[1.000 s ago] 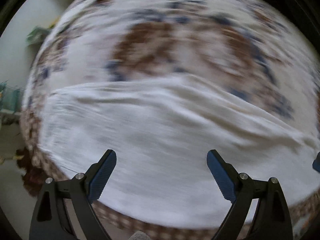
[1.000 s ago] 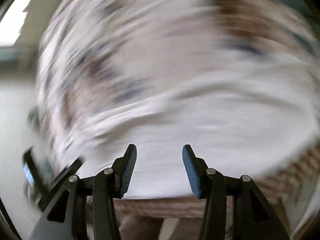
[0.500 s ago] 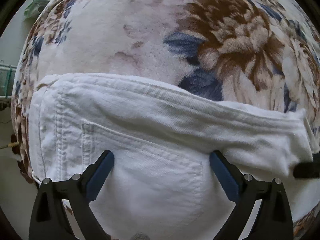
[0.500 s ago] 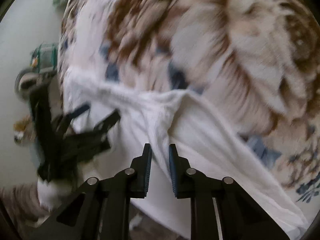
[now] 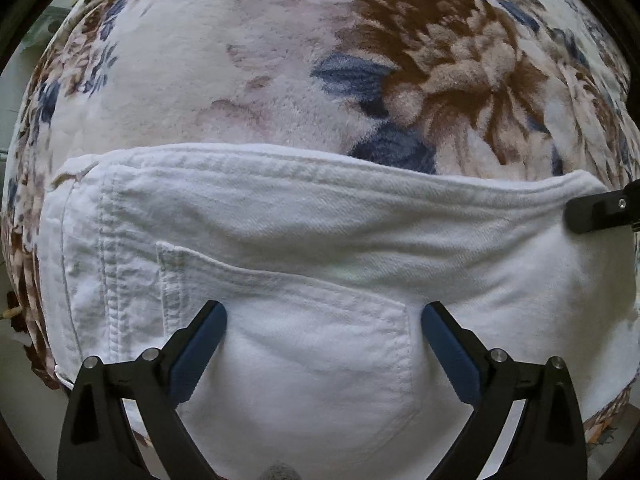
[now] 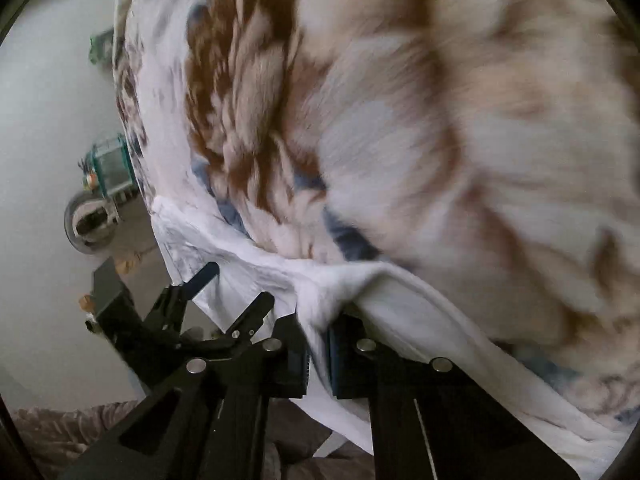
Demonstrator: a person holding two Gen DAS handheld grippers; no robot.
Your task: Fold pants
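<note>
Left wrist camera looks straight down, close over the white pants (image 5: 320,264), its own left gripper (image 5: 324,344) framing the back pocket, the floral blanket (image 5: 248,72) filling the view beyond the pants. Right wrist camera looks obliquely down from the pants' far end, very near the cloth, its right gripper (image 6: 318,356) low in frame and the blanket blurred beyond. Both views share the pants (image 6: 256,276) and blanket (image 6: 400,120); each also catches the other gripper, the right gripper (image 5: 600,212) at the left view's right edge, the left gripper (image 6: 228,292) left of the pants' bunched end.
</note>
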